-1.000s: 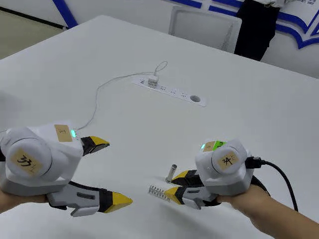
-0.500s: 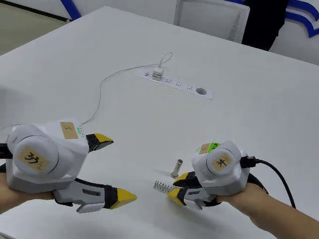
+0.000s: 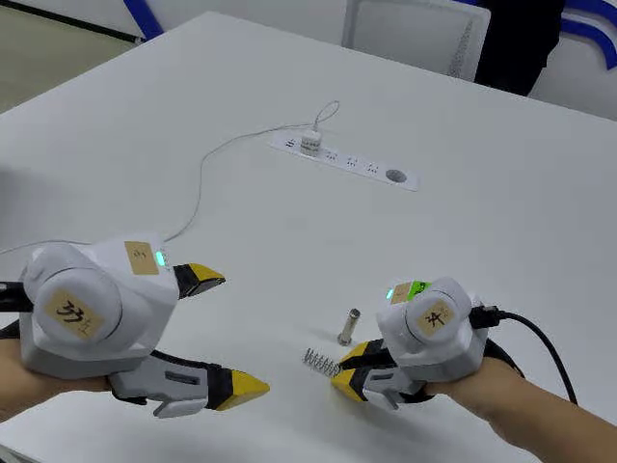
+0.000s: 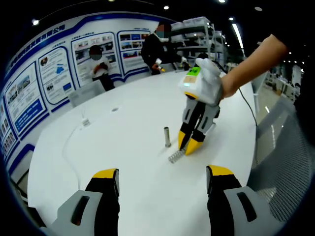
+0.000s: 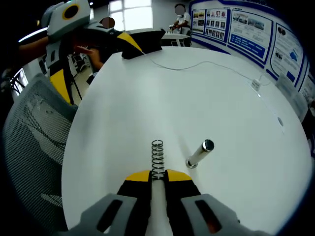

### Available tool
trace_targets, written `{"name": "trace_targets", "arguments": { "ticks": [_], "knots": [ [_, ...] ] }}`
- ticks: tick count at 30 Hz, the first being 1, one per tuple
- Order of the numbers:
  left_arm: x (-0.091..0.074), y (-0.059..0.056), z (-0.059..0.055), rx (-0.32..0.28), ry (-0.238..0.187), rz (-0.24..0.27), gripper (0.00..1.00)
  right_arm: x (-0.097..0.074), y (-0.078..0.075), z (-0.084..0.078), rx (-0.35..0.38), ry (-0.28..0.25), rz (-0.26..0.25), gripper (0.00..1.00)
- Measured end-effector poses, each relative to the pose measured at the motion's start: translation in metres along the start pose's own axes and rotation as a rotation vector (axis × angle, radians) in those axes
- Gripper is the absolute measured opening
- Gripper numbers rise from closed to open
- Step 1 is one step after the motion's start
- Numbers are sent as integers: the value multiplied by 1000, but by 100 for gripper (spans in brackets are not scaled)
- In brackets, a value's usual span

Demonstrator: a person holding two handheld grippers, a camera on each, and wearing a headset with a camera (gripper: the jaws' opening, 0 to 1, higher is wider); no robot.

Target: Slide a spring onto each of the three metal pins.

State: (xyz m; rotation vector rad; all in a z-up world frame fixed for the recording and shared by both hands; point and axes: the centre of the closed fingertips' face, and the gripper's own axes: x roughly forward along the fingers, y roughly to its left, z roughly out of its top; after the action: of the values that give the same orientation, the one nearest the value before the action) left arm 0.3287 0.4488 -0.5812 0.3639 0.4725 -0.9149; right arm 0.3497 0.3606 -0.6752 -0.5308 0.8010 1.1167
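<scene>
One short metal pin [image 3: 349,327] stands upright on the white table [image 3: 289,231]. Just in front of it, my right gripper [image 3: 345,371] is shut on one end of a small coil spring [image 3: 318,362]. The spring sticks out low over the table, toward my left gripper. The right gripper view has the spring [image 5: 157,157] reaching out from the closed tips [image 5: 157,176], with the pin [image 5: 199,153] just to its right. My left gripper [image 3: 227,335] is wide open and holds nothing, a hand's width left of the spring. Between its jaws [image 4: 162,174] I see the pin [image 4: 167,136], the spring [image 4: 174,156] and the right gripper [image 4: 189,145].
A white power strip [image 3: 342,161] lies in the middle of the table with a charger plug [image 3: 310,143] in it. Its thin cable [image 3: 202,169] runs toward my left gripper. A white chair [image 3: 410,34] stands at the far edge, a mesh chair [image 5: 34,128] at the near edge.
The head camera has shifted a little. The right gripper still holds the spring beside the pin, and the left gripper stays open in about the same place.
</scene>
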Motion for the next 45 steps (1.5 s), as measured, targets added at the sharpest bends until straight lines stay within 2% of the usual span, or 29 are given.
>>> {"name": "trace_targets", "arguments": {
  "ticks": [3, 5, 8, 13, 18, 23, 28, 33, 36, 39, 43, 45],
  "knots": [
    [0, -1, 1, 4, 0, 0, 74, 0, 0, 0, 11, 0, -1, 11],
    [0, -1, 2, 1, -3, 3, 74, -1, 1, 0, -18, -2, -8, 10],
    [-2, -3, 10, -26, -33, -9, 76, -3, 3, 0, -55, 1, -12, 10],
    [0, -3, 11, -8, -29, -6, 75, -13, 3, 9, -46, -33, -10, 10],
    [2, -11, 19, -20, -57, -39, 75, -28, 4, 22, -58, -71, -14, 10],
    [6, -18, 24, 20, -50, -59, 73, -44, 9, 32, -105, -87, -11, 10],
    [12, -27, 39, 17, -94, -106, 67, -58, 19, 39, -147, -99, -3, 10],
    [20, -36, 45, 104, -80, -143, 55, -75, 29, 44, -209, -104, 1, 10],
    [23, -43, 48, 187, -69, -162, 54, -86, 36, 48, -236, -110, 8, 10],
    [25, -49, 50, 208, -68, -176, 53, -94, 42, 49, -258, -118, 11, 10],
    [23, -59, 55, 200, -85, -222, 48, -102, 47, 47, -278, -112, 8, 10],
    [23, -61, 57, 212, -82, -229, 46, -105, 50, 46, -279, -113, 10, 10]
  ]
}}
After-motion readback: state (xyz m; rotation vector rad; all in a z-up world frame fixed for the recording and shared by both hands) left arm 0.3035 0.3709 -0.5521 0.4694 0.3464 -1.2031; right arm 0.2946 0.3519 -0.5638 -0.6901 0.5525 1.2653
